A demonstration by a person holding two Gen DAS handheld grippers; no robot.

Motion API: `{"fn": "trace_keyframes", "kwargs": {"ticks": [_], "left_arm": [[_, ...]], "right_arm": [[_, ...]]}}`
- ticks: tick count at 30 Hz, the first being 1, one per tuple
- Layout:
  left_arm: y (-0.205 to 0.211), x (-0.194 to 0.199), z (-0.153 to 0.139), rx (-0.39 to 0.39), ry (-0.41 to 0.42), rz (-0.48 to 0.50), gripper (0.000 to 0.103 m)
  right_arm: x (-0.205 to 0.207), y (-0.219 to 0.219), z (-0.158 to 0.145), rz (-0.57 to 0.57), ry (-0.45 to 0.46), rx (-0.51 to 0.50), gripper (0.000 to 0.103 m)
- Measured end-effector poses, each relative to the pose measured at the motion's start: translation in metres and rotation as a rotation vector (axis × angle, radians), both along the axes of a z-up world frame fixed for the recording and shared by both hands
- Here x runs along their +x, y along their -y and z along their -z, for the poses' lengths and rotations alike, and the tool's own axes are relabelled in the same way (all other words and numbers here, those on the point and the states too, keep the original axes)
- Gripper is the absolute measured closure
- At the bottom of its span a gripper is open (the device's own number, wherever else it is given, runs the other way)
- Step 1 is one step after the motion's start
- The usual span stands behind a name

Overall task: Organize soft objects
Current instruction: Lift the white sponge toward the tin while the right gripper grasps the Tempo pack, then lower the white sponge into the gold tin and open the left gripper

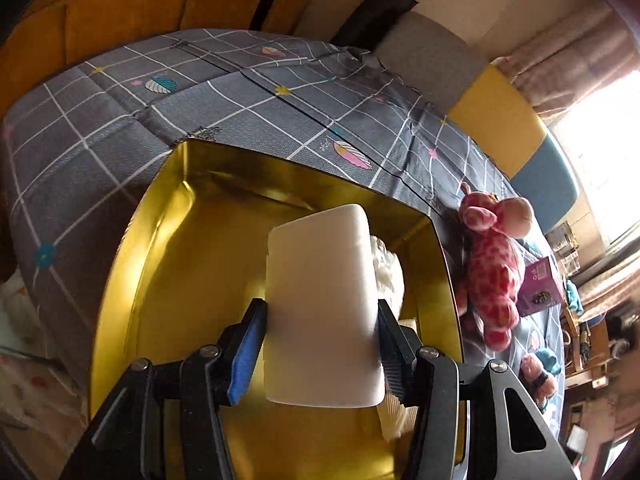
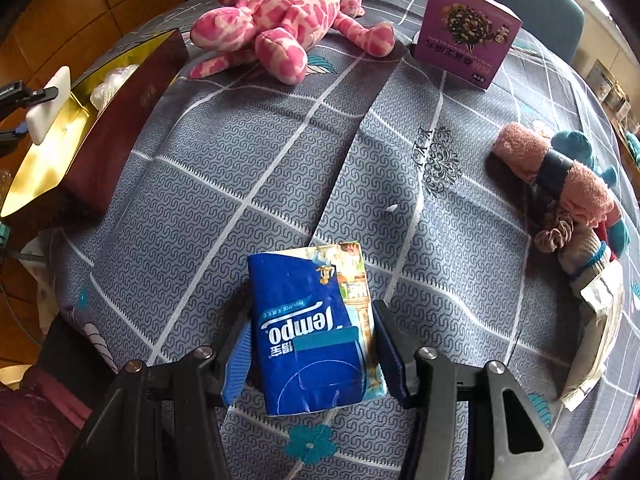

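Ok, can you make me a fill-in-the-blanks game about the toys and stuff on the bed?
1. The left gripper holds a white sponge over the ____ colored box.
2. The right gripper holds a ____ tissue pack.
3. The pink spotted ____ lies beside the box.
4. The carton with flowers is ____.

Missing words: gold; blue; giraffe; purple

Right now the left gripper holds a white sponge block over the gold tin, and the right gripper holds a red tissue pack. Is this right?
Only the colour is wrong: the tissue pack in the right gripper is blue, as the right wrist view shows. The left gripper does hold the white sponge block over the gold tin.
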State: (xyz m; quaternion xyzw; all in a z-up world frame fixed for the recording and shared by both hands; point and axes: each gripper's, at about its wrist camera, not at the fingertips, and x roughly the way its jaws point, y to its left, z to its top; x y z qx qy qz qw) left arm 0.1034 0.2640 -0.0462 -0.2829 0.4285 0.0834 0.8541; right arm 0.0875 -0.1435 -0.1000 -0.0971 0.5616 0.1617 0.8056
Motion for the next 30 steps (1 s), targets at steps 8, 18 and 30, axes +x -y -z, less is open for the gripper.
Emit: {"fn": "trace_keyframes", "kwargs": {"ticks": [8,18,30], "left_arm": [[0.0,0.049,0.018,0.045,-0.064,0.005,0.046],[0.002,0.06,0.024,0.102,-0.065,-0.006,0.022],[0.051,-0.013,-0.018,0.186,0.062,0.051,0.022]], "right_arm": [[-0.002,-0.001,-0.001,0.021,0.018,0.006,0.048],[-0.011,0.001,-0.004,0.032,0.035,0.012,0.048],[-0.013,0.003,-0.005,0.044,0.053,0.017,0.048]]}}
